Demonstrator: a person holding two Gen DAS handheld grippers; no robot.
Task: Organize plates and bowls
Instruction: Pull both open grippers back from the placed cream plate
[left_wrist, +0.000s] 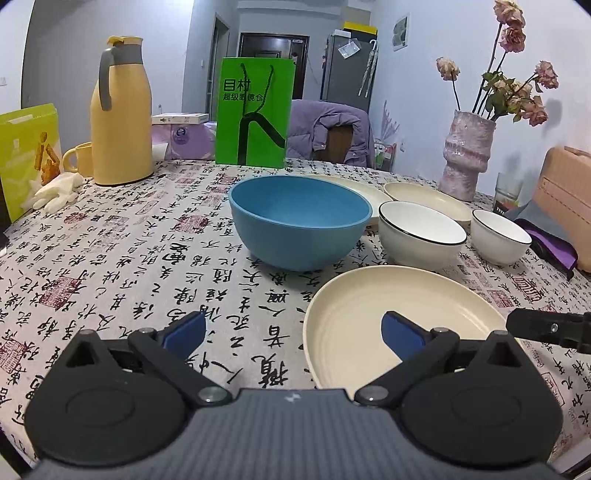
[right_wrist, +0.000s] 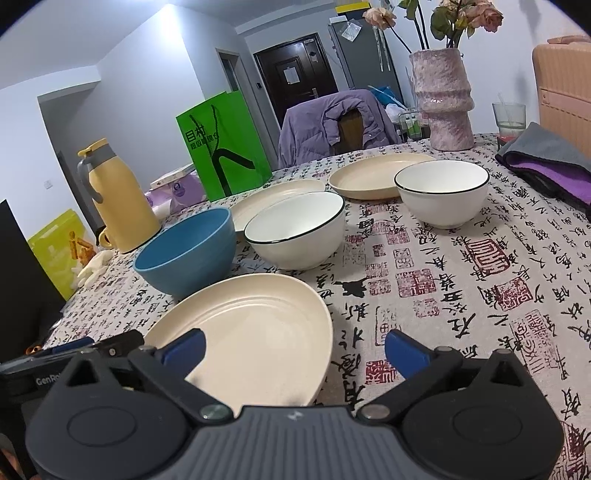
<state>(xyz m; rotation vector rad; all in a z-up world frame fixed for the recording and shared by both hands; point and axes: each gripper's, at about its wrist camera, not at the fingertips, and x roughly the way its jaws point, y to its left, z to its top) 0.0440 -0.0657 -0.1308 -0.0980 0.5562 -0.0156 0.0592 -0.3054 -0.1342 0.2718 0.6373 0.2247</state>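
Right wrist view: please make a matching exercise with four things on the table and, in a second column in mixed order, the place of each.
Things:
1. blue bowl
2. yellow jug
3. pink vase
4. nearest cream plate

Places:
A. far end of the table, holding flowers
B. directly ahead of the left jaw
C. just behind the nearest plate, on its left
D. left side, in front of the green bag

Pairs: 1-C, 2-D, 3-A, 4-B

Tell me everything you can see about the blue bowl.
The blue bowl is round and deep, matte, looks like plastic, same blue inside and out. It stands upright and empty on the patterned tablecloth, left of a white bowl and behind the near cream plate. Nothing grips it.
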